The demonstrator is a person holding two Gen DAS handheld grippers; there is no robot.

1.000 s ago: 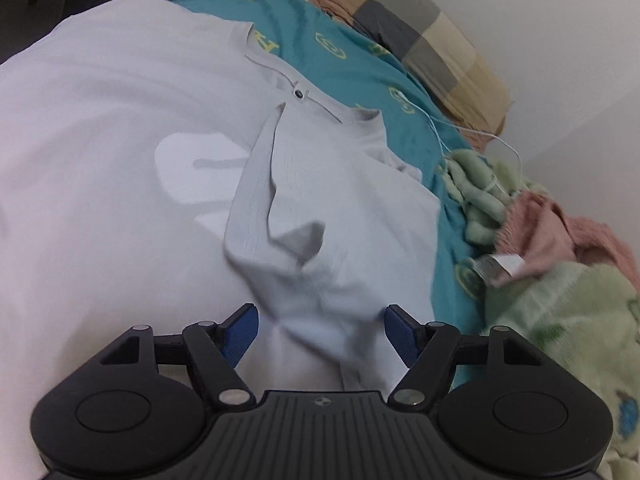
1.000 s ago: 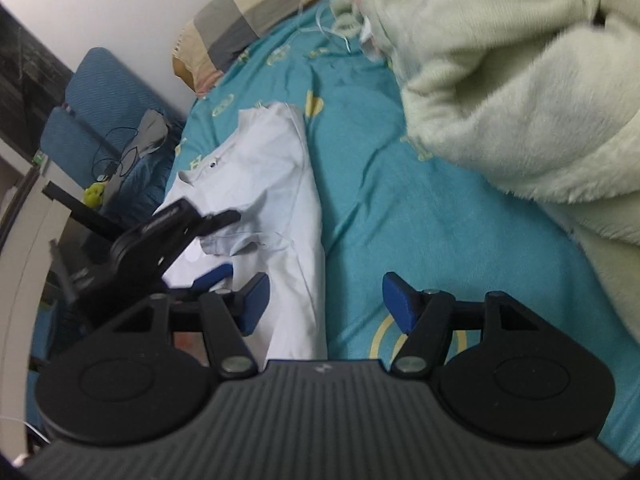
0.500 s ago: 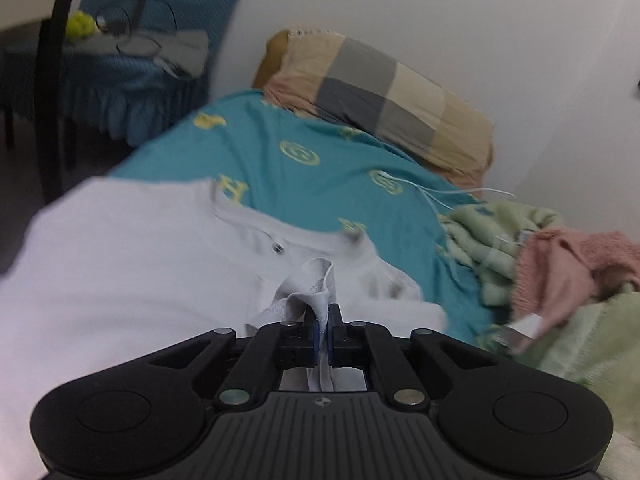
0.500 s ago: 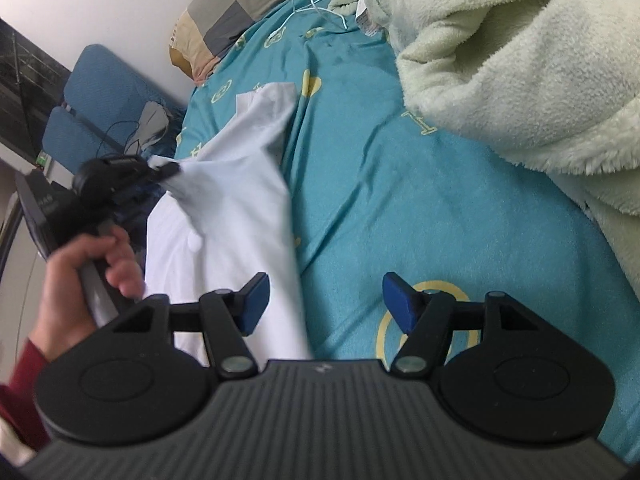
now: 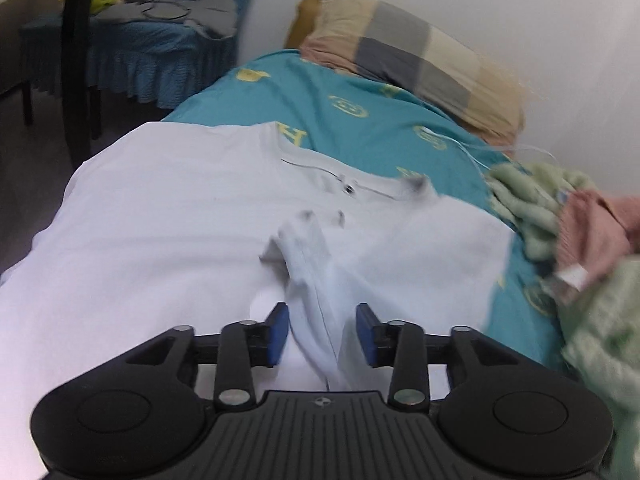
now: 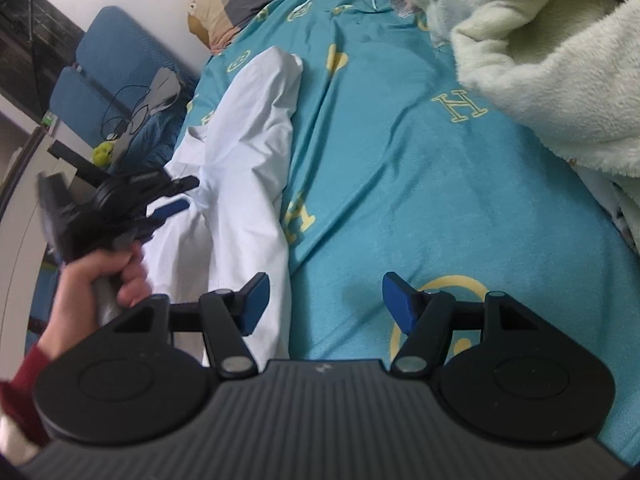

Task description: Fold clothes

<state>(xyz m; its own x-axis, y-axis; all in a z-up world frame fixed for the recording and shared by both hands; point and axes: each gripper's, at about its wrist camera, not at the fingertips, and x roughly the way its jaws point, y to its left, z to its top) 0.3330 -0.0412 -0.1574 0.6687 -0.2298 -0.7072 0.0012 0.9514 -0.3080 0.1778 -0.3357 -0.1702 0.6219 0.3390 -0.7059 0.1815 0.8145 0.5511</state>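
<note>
Left wrist view — white shirt spread flat, sleeve bunched — blurred.

White shirt spread on your teal bedsheet, collar with one dark button toward the pillow end, one sleeve doubled back across the chest as a raised ridge, your near hem partly bunched, folding incomplete.

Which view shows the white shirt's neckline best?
The left wrist view: the white shirt faces the camera, with its neckline and a small button visible. The right wrist view shows only its bunched side.
</note>
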